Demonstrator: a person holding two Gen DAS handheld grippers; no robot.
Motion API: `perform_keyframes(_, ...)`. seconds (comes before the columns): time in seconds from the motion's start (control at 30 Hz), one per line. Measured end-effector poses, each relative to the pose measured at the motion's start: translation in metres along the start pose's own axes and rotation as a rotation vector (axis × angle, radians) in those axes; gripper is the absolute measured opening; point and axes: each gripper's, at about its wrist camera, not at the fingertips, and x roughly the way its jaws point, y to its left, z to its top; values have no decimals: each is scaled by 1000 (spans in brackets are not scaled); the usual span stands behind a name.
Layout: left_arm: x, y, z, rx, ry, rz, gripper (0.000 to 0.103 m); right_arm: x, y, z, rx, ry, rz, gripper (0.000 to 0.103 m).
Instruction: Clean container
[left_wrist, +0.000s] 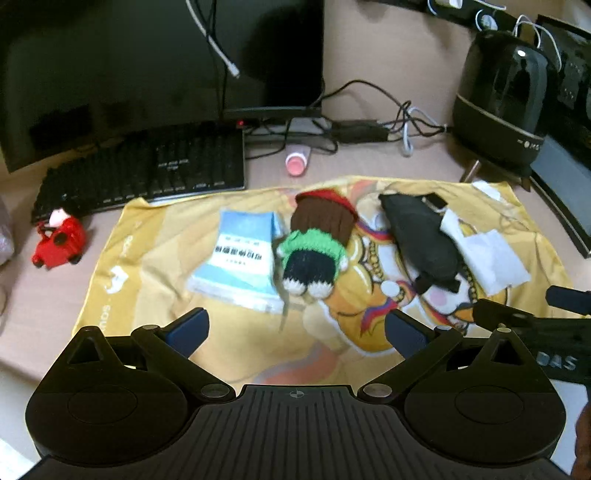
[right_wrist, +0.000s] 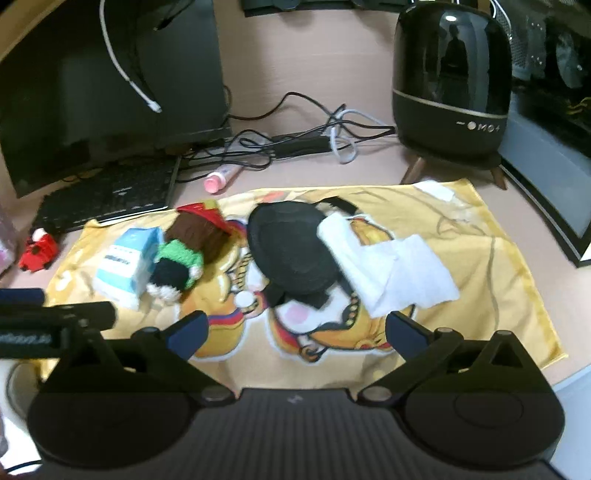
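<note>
My left gripper (left_wrist: 297, 328) has its two blue fingers (left_wrist: 192, 326) wide apart. Nothing is between them and they touch nothing. They hang over the near part of the yellow cloth (left_wrist: 147, 258).

My right gripper (right_wrist: 297, 330) is wide apart too, as far as it goes, and it is empty. It hangs over the near edge of the same cloth. In the left view, its dark tip pokes in from the right side, and in the right view the left one's tip pokes in from the left, so the two are side by side.

Out past the fingers, the black container (right_wrist: 291, 251) lies on the cloth, in the middle of the right view. It looks like a soft black pouch. A white wipe (right_wrist: 388, 269) lies just beside it on the right, and one end rests on the pouch's edge.

To the left of the pouch is a knitted doll (left_wrist: 314, 243) with a green top and brown hair. It leans on a blue tissue pack (left_wrist: 240, 254).

Farther back on the desk I see a pink bottle (left_wrist: 297, 162), a black keyboard (left_wrist: 147, 173), a red toy car (left_wrist: 59, 240), a tangle of cables (right_wrist: 295, 140) and a round black speaker (right_wrist: 452, 77).
</note>
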Motion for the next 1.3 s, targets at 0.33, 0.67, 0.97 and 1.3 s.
perform_keyframes(0.33,8,-4,6,40,22,66,103,14,4,14,-36,7,19,103)
perform_keyframes(0.67,19,6,6,-14,65,46,103,26,6,16,-58,40,33,103)
perform_keyframes(0.97,26,-4,6,10,86,38,103,33,2,20,-55,60,30,103)
perform_keyframes(1.3,33,-5,8,-11,113,31,103,41,-5,25,-46,85,44,103)
